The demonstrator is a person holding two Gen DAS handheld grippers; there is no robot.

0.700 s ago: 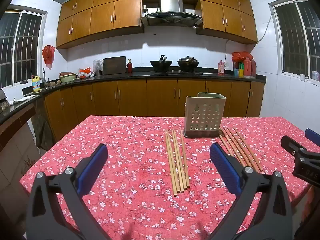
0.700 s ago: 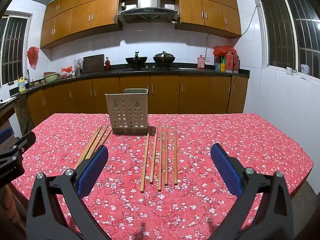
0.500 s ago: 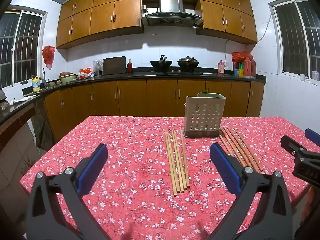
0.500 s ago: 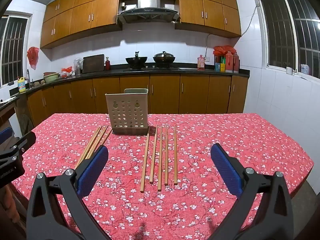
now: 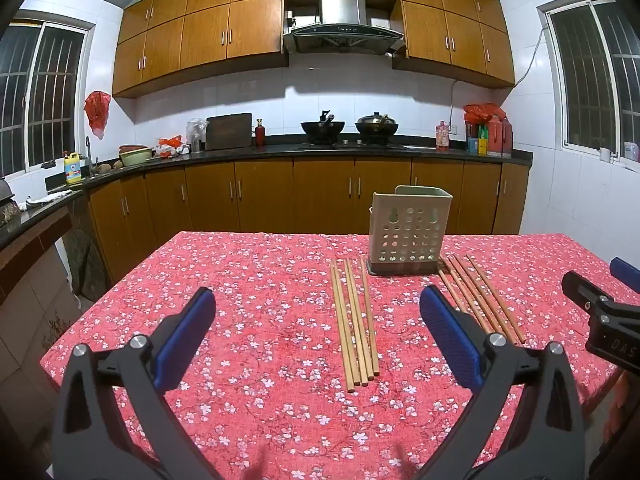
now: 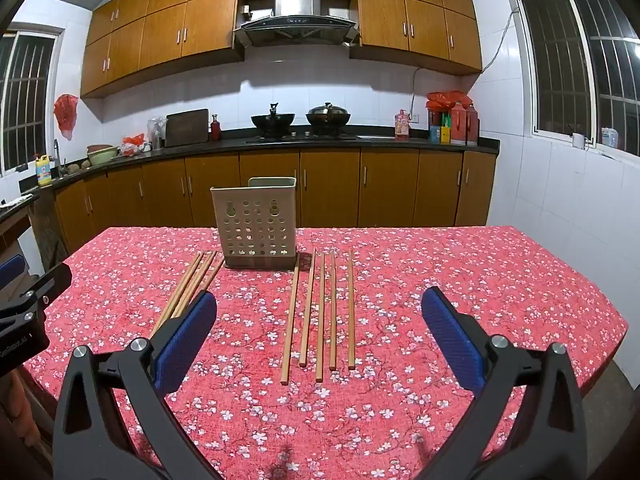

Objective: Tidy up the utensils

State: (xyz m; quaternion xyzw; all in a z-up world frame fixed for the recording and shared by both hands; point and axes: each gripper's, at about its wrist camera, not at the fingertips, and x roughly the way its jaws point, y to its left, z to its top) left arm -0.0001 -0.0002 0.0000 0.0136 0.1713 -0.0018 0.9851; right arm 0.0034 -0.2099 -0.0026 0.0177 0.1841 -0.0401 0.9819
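A beige perforated utensil holder (image 5: 406, 234) (image 6: 258, 226) stands upright at the middle of a table with a red flowered cloth (image 5: 248, 312). Several wooden chopsticks lie in a tight bunch left of it (image 5: 354, 322) (image 6: 190, 286), and several more lie spread out right of it (image 5: 478, 298) (image 6: 320, 312). My left gripper (image 5: 318, 338) is open and empty above the near table, just before the left bunch. My right gripper (image 6: 320, 340) is open and empty above the near ends of the right set. Each gripper shows at the edge of the other's view.
The table's near edge and right corner (image 6: 608, 344) lie close to the grippers. Kitchen cabinets and a dark counter (image 5: 320, 152) with woks and bottles run along the back wall, with floor space between them and the table.
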